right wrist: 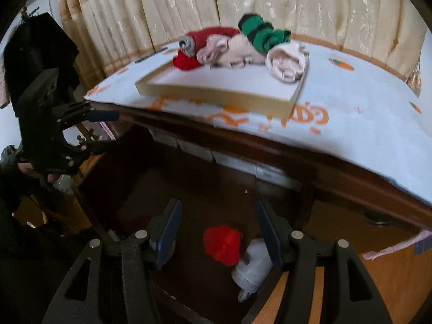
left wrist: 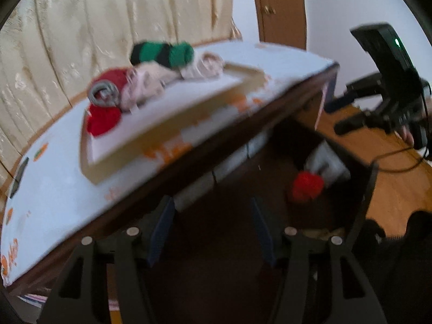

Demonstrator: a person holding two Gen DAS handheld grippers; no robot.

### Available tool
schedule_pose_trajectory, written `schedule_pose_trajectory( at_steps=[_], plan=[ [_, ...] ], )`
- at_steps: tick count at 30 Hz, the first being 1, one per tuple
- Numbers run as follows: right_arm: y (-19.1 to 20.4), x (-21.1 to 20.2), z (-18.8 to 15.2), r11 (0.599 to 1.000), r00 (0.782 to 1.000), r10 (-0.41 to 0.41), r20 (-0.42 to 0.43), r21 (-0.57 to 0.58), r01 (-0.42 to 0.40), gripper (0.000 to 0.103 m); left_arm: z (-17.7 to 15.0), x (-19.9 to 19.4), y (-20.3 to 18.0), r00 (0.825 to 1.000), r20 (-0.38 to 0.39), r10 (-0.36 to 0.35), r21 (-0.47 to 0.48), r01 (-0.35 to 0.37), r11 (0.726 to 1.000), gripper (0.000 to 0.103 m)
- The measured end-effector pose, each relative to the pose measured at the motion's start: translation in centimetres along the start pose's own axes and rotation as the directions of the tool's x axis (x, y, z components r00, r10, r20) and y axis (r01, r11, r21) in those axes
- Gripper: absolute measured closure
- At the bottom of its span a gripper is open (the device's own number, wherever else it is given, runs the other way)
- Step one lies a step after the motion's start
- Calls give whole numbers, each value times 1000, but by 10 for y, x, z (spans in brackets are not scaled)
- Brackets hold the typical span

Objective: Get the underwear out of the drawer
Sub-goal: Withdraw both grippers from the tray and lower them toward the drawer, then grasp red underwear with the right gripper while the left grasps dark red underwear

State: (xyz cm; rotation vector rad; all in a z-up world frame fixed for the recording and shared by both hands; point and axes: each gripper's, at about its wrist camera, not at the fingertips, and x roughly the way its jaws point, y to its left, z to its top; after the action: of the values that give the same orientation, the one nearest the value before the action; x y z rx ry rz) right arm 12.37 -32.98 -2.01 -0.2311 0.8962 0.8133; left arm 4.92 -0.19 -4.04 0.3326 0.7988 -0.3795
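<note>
An open dark drawer (right wrist: pixel 205 189) under the table holds a red rolled underwear (right wrist: pixel 222 244) beside a white plastic object (right wrist: pixel 252 267). My right gripper (right wrist: pixel 219 232) hangs open just above that red roll, with nothing pressed between its blue pads. In the left wrist view the same red roll (left wrist: pixel 307 186) lies deep in the drawer (left wrist: pixel 361 202), to the right of my left gripper (left wrist: pixel 212 232). That gripper is open and empty over the dark drawer. Each view also catches the other gripper: the right gripper (left wrist: pixel 338 116) and the left gripper (right wrist: pixel 108 129).
On the table's light blue cloth (right wrist: pixel 351 124) a shallow beige tray (right wrist: pixel 216 94) carries several rolled underwear, green-and-black (right wrist: pixel 262 35), red with a grey band (right wrist: pixel 194 46) and pale pink (right wrist: pixel 286 62). Cream curtains hang behind. A wooden floor (left wrist: pixel 391 189) lies beside the drawer.
</note>
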Motion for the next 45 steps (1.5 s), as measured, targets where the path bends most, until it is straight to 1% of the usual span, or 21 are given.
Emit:
schedule_pose_trajectory(
  at_steps=[5,8,9,11,14,17,18,19,20,21,24,26,27,29,31,34,35,39,41,42,45],
  plan=[
    [5,20,-8,1000,999,20,-43,-7,-20,43,-19,26,-10,991,-121,-61,0,61,998,44],
    [10,33,-11,999,996,8,-84,-42,-12,43,-28,42,-19,974,-202,-105,17,111,994,44],
    [11,36,-11,999,995,8,-96,-50,-13,43,-31,50,-23,960,-245,-135,23,144,989,44],
    [12,45,-13,997,991,12,-132,-69,-21,43,-34,60,-26,943,-292,-161,24,176,984,44],
    [11,56,-15,996,984,5,-178,-91,-22,43,-36,79,-28,897,-378,-230,-7,245,969,44],
    [7,67,-16,994,976,-8,-217,-109,-16,43,-38,92,-27,857,-433,-280,-45,290,956,44],
    [6,69,-16,993,974,-11,-227,-113,-15,43,-40,97,-26,836,-458,-301,-59,309,949,44],
    [6,73,-16,993,970,-14,-241,-121,-15,43,-41,103,-26,810,-485,-330,-75,337,938,44],
    [6,76,-17,992,968,-16,-249,-128,-17,43,-43,107,-25,796,-500,-342,-88,346,934,44],
    [5,79,-18,991,965,-14,-260,-135,-22,43,-43,110,-25,793,-505,-342,-93,343,935,45],
    [7,87,-21,988,958,-5,-287,-150,-40,43,-48,119,-23,738,-539,-407,-149,392,908,45],
    [6,92,-22,987,953,0,-302,-153,-48,43,-50,122,-24,720,-550,-424,-162,406,899,45],
    [5,95,-23,987,951,0,-308,-154,-50,43,-51,124,-25,700,-558,-445,-177,424,888,45],
    [4,99,-23,987,947,4,-321,-152,-56,43,-52,127,-25,681,-563,-468,-200,437,877,45],
    [4,102,-23,986,943,3,-334,-156,-58,43,-54,132,-27,650,-575,-497,-224,459,860,45],
    [7,107,-26,983,933,-5,-359,-173,-61,43,-56,137,-30,622,-582,-524,-248,478,843,45],
    [8,109,-27,982,929,-7,-369,-178,-64,43,-57,138,-30,614,-584,-531,-254,483,838,44],
    [8,114,-30,980,919,-16,-393,-190,-64,43,-59,140,-36,599,-588,-543,-262,494,829,43],
    [8,117,-32,980,916,-13,-402,-185,-68,43,-61,141,-39,586,-590,-556,-272,504,820,42],
    [7,118,-33,980,913,-14,-407,-185,-68,43,-62,142,-42,575,-593,-564,-278,511,813,42],
    [7,122,-35,980,909,-21,-417,-189,-64,43,-64,144,-46,562,-591,-579,-292,520,803,42]
  ],
)
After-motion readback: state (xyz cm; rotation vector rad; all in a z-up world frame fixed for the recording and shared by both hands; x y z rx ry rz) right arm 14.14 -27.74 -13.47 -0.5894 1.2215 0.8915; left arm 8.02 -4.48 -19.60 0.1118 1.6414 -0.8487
